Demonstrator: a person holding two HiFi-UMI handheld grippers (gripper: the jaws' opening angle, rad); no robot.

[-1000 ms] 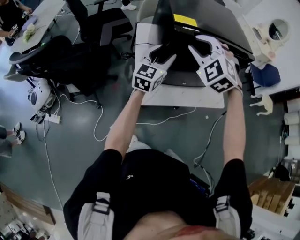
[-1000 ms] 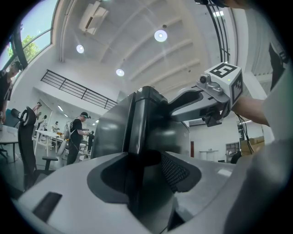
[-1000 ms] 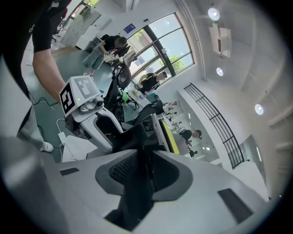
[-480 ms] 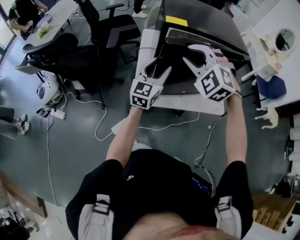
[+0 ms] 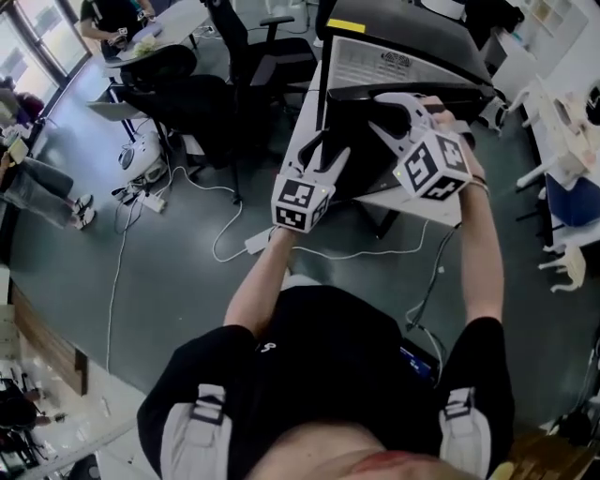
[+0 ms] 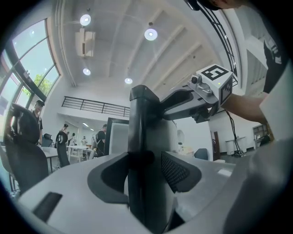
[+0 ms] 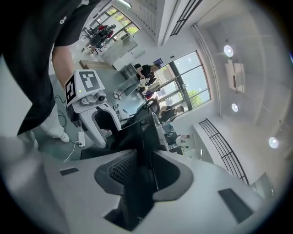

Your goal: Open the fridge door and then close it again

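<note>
Fridge door point(image 5: 322, 75) | left hand-held gripper point(image 5: 324, 155) clamped on its edge | right hand-held gripper point(image 5: 379, 112) gripping too, jaws just opening

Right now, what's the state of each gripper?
Left gripper: closed on the black fridge door, at its edge.
Right gripper: jaws just been opening; pads appear to press the same door edge.

Black office chair point(image 5: 192, 98) near a white cable point(image 5: 114, 281) trailing over grey floor point(image 5: 169, 309); seated person point(image 5: 111, 13) beyond.
</note>
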